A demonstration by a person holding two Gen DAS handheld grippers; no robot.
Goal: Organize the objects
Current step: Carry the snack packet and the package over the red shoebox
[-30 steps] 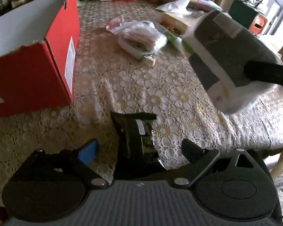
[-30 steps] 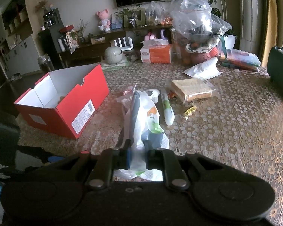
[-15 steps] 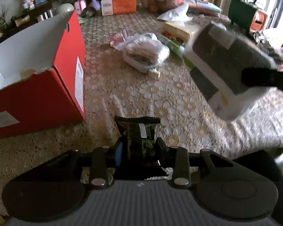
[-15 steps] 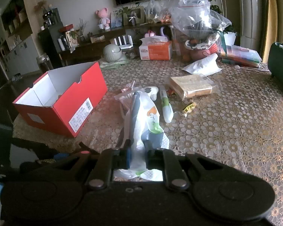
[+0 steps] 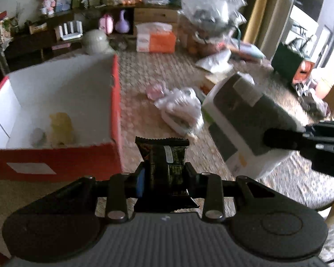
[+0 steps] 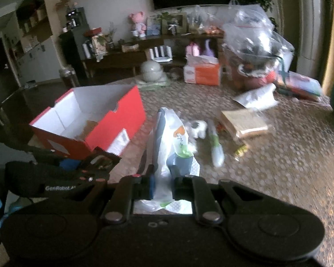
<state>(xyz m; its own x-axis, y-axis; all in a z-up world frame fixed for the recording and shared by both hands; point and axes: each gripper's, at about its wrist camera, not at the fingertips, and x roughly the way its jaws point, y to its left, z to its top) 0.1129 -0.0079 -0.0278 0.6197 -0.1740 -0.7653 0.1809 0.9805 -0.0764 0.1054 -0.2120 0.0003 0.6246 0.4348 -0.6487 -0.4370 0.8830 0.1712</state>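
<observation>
Lace-covered table (image 5: pixel 289 178): one open red box (image 5: pixel 115 111). Left gripper (image 5: pixel 164 175) clamps one dark, glossy snack packet (image 5: pixel 164 158) beside the box. Right gripper (image 6: pixel 162 184) clamps one white pouch (image 6: pixel 167 144).

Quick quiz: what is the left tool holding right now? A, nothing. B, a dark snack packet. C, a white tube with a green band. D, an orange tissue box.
B: the left tool is shut on a dark snack packet, lifted beside the red box.
</observation>
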